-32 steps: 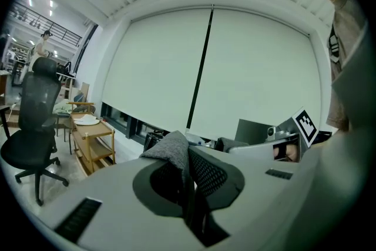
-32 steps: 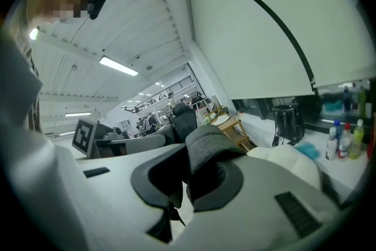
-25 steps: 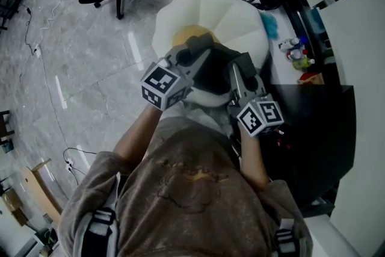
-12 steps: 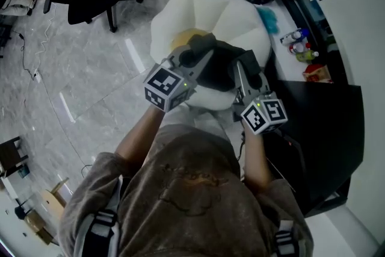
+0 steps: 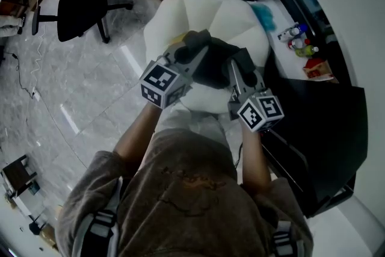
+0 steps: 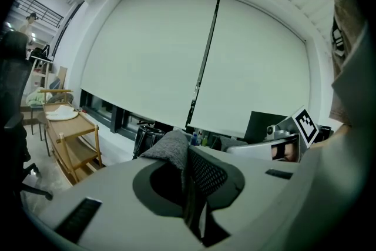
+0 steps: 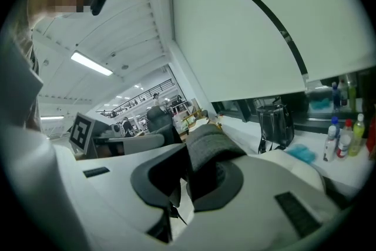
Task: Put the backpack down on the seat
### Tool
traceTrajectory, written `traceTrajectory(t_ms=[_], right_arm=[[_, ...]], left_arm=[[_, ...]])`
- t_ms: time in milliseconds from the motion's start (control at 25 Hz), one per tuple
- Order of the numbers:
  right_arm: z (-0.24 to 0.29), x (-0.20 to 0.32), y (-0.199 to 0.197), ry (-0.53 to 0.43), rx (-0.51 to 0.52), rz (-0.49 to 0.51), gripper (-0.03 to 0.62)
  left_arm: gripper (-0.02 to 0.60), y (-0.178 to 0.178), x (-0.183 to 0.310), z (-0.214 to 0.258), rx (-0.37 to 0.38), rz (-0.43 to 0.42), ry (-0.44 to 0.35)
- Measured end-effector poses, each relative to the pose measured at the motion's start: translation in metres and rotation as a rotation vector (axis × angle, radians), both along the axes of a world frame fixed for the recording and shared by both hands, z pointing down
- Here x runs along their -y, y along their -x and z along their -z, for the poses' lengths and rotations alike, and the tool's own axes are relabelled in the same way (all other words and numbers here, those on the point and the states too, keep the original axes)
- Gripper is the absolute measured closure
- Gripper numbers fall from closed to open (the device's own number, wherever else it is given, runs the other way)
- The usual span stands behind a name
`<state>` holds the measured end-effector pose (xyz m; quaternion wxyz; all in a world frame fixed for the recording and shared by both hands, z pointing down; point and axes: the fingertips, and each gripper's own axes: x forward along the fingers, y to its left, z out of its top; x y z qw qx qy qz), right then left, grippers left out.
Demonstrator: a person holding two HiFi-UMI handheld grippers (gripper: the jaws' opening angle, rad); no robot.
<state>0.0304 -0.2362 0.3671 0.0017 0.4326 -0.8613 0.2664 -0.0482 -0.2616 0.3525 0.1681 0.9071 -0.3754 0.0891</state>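
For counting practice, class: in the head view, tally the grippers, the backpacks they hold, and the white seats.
Grippers: 2 (left gripper, right gripper)
Held backpack: 1
White seat: 1
Total: 4

Left gripper (image 6: pixel 191 197) has its fingers (image 6: pixel 111 203) pinched tight on a grey backpack strap (image 6: pixel 171 149), which bunches up just above them. Behind, white roller blinds (image 6: pixel 147 56) fill the window, and a wooden trolley (image 6: pixel 69 137) stands at the left.
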Motion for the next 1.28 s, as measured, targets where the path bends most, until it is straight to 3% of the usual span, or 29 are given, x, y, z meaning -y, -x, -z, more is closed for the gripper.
traceTrajectory(t_ms=[680,1280], right_arm=[[-0.062,0.071,0.021,0.024,-0.031,-0.056,0.563],[-0.111,0.065,0.023,0.04,-0.03,-0.15,0.563]], left_arm=[[0.554,0.016,0.073,-0.063,0.011,-0.033,0.018],[0.554,0.016,0.07,-0.113,0.024,-0.076,0.012]])
